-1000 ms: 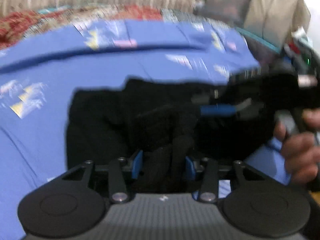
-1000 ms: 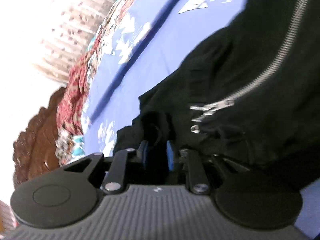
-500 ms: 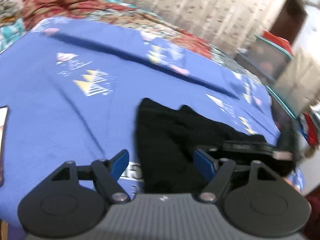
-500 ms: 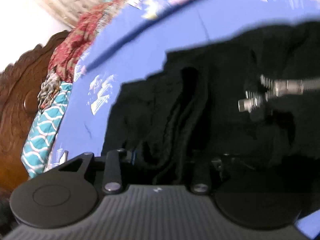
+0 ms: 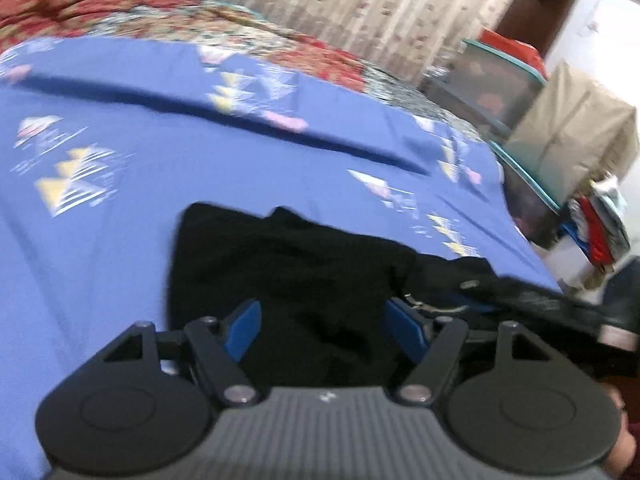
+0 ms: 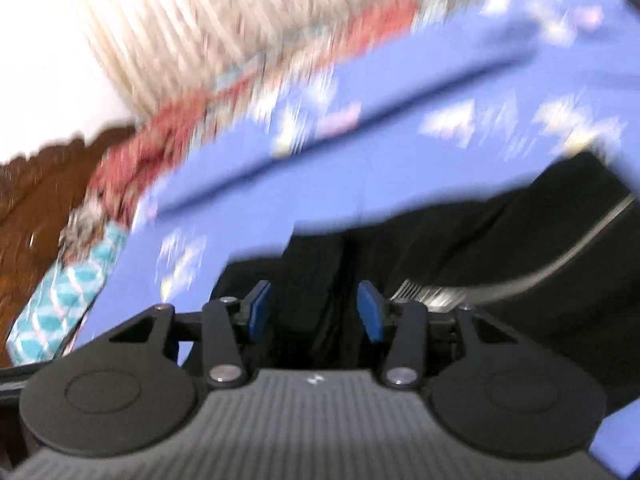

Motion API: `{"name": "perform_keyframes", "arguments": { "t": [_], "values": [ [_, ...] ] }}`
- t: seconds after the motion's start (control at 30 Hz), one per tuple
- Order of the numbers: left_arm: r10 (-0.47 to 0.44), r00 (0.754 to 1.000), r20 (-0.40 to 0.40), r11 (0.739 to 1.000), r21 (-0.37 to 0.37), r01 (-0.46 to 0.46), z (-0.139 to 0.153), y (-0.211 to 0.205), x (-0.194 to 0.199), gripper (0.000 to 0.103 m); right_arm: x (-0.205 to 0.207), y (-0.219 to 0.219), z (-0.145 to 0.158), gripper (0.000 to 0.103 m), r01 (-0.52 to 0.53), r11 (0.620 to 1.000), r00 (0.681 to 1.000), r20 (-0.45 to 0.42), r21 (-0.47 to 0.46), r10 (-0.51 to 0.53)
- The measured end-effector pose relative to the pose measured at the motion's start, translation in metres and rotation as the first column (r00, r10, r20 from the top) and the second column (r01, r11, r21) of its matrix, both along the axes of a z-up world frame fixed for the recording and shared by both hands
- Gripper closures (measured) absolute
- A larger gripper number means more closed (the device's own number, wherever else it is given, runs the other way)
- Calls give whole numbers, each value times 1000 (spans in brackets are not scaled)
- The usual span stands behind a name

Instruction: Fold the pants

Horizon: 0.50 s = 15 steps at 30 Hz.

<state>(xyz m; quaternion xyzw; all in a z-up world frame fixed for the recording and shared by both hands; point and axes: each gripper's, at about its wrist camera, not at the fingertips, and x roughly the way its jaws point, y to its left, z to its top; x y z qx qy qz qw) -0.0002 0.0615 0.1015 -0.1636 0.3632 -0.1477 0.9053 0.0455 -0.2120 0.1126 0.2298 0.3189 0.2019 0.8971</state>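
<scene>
Black pants (image 5: 288, 272) with a metal zipper lie bunched on the blue bedsheet (image 5: 120, 128). My left gripper (image 5: 324, 330) is open, its blue pads wide apart just above the near edge of the pants, holding nothing. In the left wrist view the right gripper (image 5: 472, 308) shows at the right edge of the pants, blurred. In the right wrist view my right gripper (image 6: 314, 312) is open over the black pants (image 6: 460, 240), pads apart with loose cloth showing between them. The zipper (image 6: 424, 294) lies just right of it.
A red patterned blanket (image 5: 80, 4) lies along the bed's far side. Teal-lidded bins (image 5: 500, 80) and a beige cover (image 5: 572, 132) stand past the bed's right end. A teal patterned cloth (image 6: 68, 292) and a carved wooden headboard (image 6: 36, 208) are at left.
Both grippers have let go of the pants: the left opened about half a second ago, the right has opened since then. The pants now lie on the sheet. The right view swung and is blurred.
</scene>
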Motion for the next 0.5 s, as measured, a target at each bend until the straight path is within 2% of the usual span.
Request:
{"name": "perform_keyframes", "arguments": {
  "t": [0.07,0.13,0.2,0.27,0.33,0.37,0.4,0.5],
  "values": [
    [-36,999,3,999,15,35,0,-17,14,39,-11,-35,2,53,81,997,996,47,-15,-81],
    [-70,997,-20,997,8,70,-5,-33,28,47,-15,-67,-3,54,176,984,984,47,-35,-174],
    [-110,993,-53,994,-5,110,-13,-49,36,54,-16,-92,-14,55,244,969,970,10,-37,-244],
    [-148,984,-95,989,16,150,-26,-67,43,61,-18,-118,-28,58,307,951,951,-42,-27,-308],
    [-163,976,-145,979,100,179,-44,-85,47,62,-21,-131,-38,57,366,930,927,-74,-31,-367],
    [-170,973,-157,967,166,195,-55,-95,47,62,-21,-132,-43,56,390,920,916,-85,-25,-391],
    [-173,975,-142,958,206,200,-59,-101,44,62,-20,-128,-47,56,410,912,907,-99,-16,-410],
    [-182,973,-143,927,306,218,-53,-119,39,62,-22,-141,-62,44,417,908,898,-166,32,-407]
  ]
}}
